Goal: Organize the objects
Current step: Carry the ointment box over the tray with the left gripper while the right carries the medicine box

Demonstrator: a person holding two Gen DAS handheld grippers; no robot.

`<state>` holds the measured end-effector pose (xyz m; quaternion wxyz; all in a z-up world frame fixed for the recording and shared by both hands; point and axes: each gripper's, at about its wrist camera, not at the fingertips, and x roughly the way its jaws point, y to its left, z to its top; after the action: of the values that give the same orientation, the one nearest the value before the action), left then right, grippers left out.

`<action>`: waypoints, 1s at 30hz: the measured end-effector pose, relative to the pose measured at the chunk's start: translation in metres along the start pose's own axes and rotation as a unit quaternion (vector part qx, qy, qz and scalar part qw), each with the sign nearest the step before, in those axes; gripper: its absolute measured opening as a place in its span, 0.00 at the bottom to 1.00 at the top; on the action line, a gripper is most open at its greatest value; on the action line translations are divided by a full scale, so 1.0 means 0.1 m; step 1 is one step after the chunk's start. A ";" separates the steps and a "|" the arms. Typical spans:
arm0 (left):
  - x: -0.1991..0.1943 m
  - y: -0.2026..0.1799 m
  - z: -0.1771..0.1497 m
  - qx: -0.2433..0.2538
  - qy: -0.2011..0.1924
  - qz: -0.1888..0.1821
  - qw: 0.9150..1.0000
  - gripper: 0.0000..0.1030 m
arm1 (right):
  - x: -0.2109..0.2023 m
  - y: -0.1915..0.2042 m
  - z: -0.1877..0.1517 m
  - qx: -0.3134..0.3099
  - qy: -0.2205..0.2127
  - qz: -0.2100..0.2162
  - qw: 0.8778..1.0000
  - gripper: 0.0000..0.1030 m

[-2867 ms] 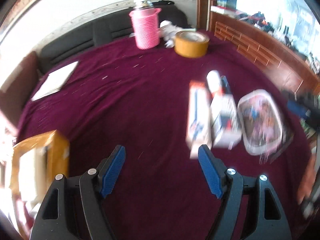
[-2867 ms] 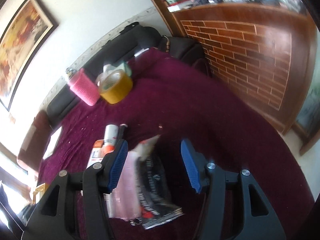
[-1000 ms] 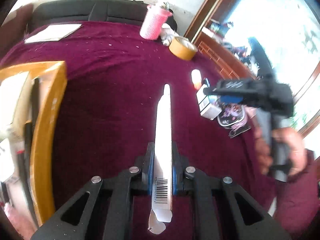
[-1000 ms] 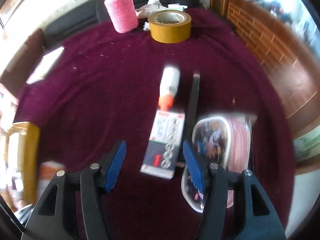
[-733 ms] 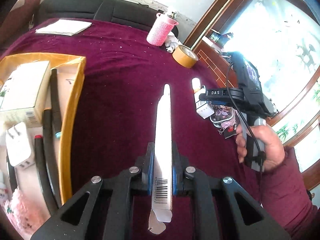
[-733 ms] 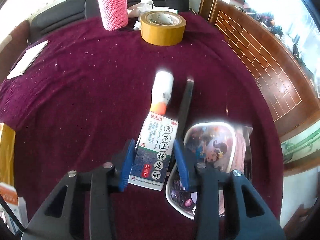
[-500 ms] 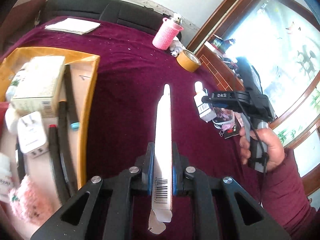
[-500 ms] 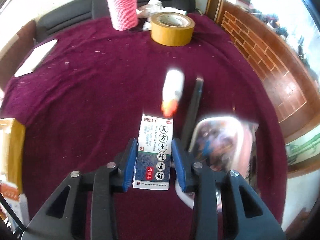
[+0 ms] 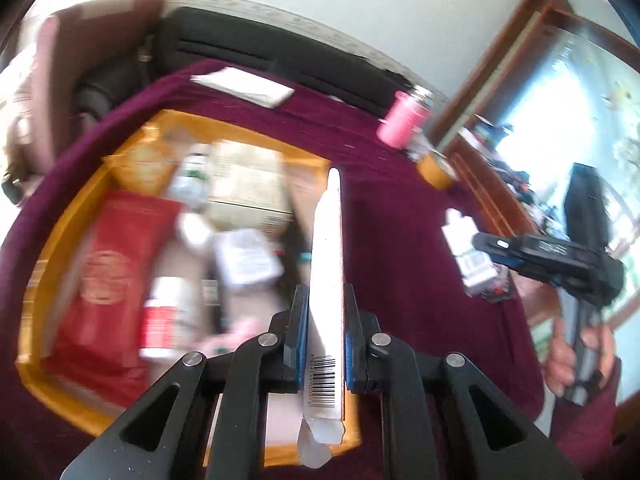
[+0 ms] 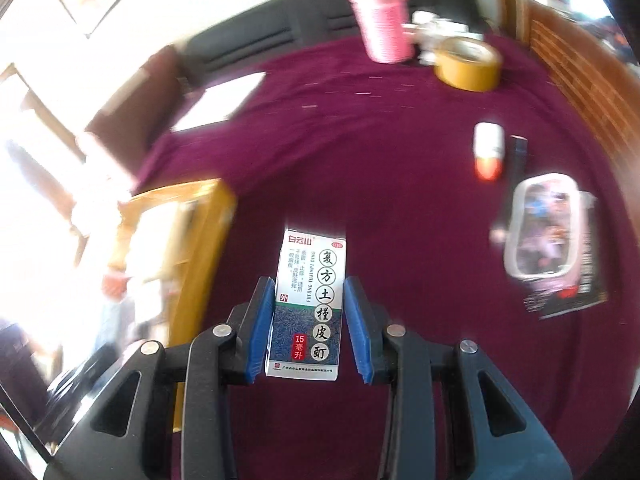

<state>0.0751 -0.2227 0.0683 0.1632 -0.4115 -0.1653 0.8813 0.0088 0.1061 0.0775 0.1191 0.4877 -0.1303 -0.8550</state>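
My left gripper (image 9: 324, 340) is shut on a long thin white box with a barcode (image 9: 328, 280), held edge-on above the near right part of a yellow storage box (image 9: 52, 240) full of items. My right gripper (image 10: 308, 320) is shut on a white and blue medicine box (image 10: 310, 304), lifted above the maroon cloth (image 10: 400, 220); the same gripper and box show in the left wrist view (image 9: 472, 264). The yellow storage box (image 10: 200, 240) lies to its left.
On the cloth remain a white bottle with an orange end (image 10: 488, 148), a black stick (image 10: 518, 156), a clear cartoon case on a dark packet (image 10: 548, 228), a yellow tape roll (image 10: 468, 64), a pink knitted cup (image 10: 384, 28) and white paper (image 10: 220, 100).
My left gripper has carried the thin box left, over the yellow storage box. My right gripper has closed on the medicine box, lifted it and moved left toward the storage box.
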 end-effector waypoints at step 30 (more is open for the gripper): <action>0.84 1.12 1.08 -0.049 0.045 0.109 0.992 0.11 | 1.45 1.45 0.54 -0.082 0.059 -0.040 0.994 0.33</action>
<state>-0.0770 -0.3039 0.0295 0.0535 -0.4741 -0.1547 0.8651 -0.0987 -0.0725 0.0371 0.1323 0.5303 -0.0331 -0.8368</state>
